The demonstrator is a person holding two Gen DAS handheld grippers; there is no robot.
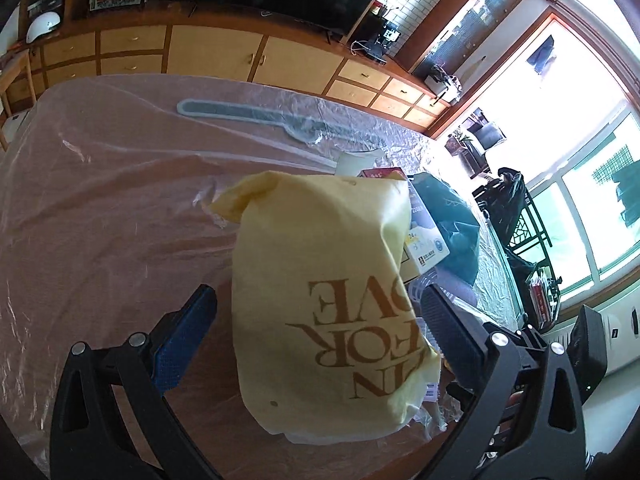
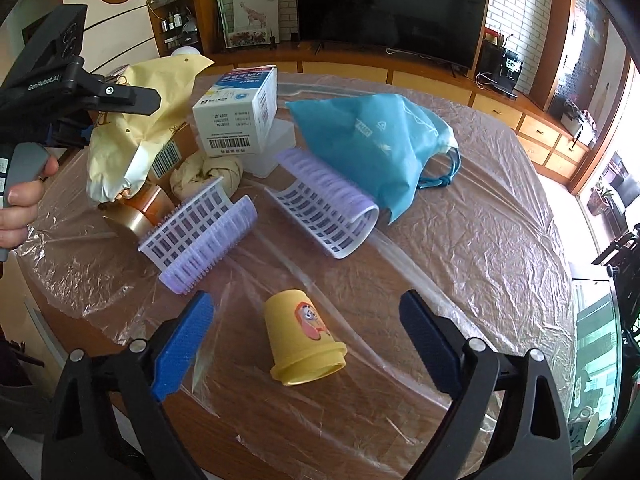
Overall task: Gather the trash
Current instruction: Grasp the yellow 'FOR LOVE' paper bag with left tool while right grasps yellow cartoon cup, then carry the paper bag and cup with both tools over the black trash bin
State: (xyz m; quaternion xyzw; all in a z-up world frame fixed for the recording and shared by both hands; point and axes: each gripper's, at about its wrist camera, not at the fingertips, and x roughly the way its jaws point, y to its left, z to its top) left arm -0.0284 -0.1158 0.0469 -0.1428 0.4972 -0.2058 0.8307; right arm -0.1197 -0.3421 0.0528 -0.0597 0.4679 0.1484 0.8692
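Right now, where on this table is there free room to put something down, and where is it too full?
Free: the plastic-covered table right of the blue bag and yellow cup; also the stretch before the grey strip. Crowded: around the yellow paper bag, white box and purple curlers.

We see a round wooden table [image 2: 420,408] covered with a crinkled clear plastic sheet [image 2: 500,240]. On it lie a yellow cup [image 2: 304,340] standing upside down near the front edge, two purple slotted baskets [image 2: 200,236] [image 2: 324,204] tipped on their sides, a blue cloth bag [image 2: 372,136], a white carton [image 2: 236,112] standing beside a clear plastic box [image 2: 272,148], a knotted bread roll [image 2: 208,174], a gold tape roll [image 2: 140,212] and a crumpled yellow bag [image 2: 132,120]. Farther back, a long grey strip [image 1: 248,114] lies flat on the sheet, well apart from the pile.
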